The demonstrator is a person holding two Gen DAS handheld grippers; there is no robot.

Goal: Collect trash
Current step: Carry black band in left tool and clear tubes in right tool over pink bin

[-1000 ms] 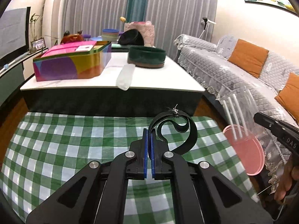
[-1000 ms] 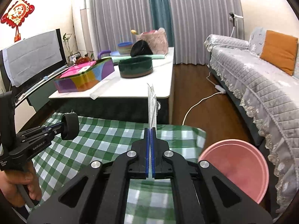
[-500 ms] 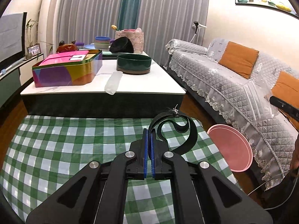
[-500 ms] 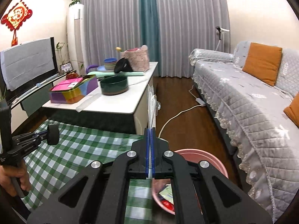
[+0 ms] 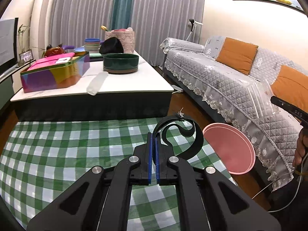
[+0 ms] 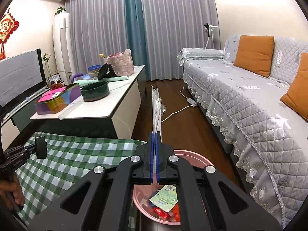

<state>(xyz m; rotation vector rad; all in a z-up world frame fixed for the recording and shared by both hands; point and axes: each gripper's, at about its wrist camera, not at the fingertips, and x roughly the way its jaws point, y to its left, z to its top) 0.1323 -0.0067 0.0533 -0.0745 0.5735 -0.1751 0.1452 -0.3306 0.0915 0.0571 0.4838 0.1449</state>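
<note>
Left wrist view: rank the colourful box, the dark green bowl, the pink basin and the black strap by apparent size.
1. colourful box
2. pink basin, though it sits nearer the camera, so its true rank is unsure
3. black strap and dark green bowl look alike; the strap, clamped in the left gripper, is much nearer.

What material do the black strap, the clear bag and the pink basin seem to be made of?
Black strap: probably woven fabric, matte, with a frayed thread at its end; it curls limply. Clear bag: thin transparent plastic film, glossy and wrinkled. Pink basin: likely hard plastic, with a smooth, even rim and a slight sheen.
</note>
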